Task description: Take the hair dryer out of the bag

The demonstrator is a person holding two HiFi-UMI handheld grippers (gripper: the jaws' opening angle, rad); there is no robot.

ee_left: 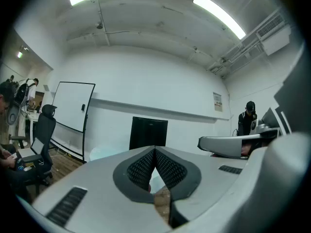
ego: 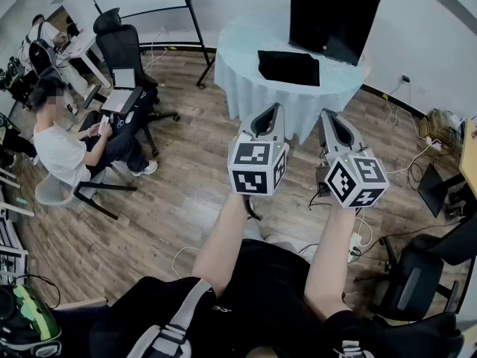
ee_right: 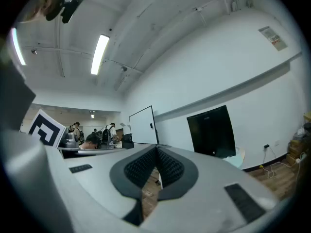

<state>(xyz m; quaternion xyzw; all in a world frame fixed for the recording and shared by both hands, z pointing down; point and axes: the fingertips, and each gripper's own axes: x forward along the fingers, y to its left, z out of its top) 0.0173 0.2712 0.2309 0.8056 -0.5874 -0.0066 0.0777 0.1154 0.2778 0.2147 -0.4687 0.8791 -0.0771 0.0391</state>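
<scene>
1. Two grippers are held level and side by side above the wooden floor [ego: 186, 200]. The left gripper [ego: 277, 107] and the right gripper [ego: 326, 113] each have their jaws pressed together with nothing between them.
2. Far ahead stands a round table [ego: 246, 80] draped in pale cloth. A flat black bag [ego: 288, 67] lies on its near part, and a tall black case [ego: 333, 13] stands upright behind it, to the right. The hair dryer itself cannot be seen.
3. Floorboards lie between the jaw tips and the table's near edge.
4. To the left, a seated person [ego: 63, 144] bends over a lap, with a black office chair [ego: 123, 47] farther off. A whiteboard [ee_left: 73, 106] stands far left of the table.
5. To the right, cables [ego: 402, 118] trail along the wall.
</scene>
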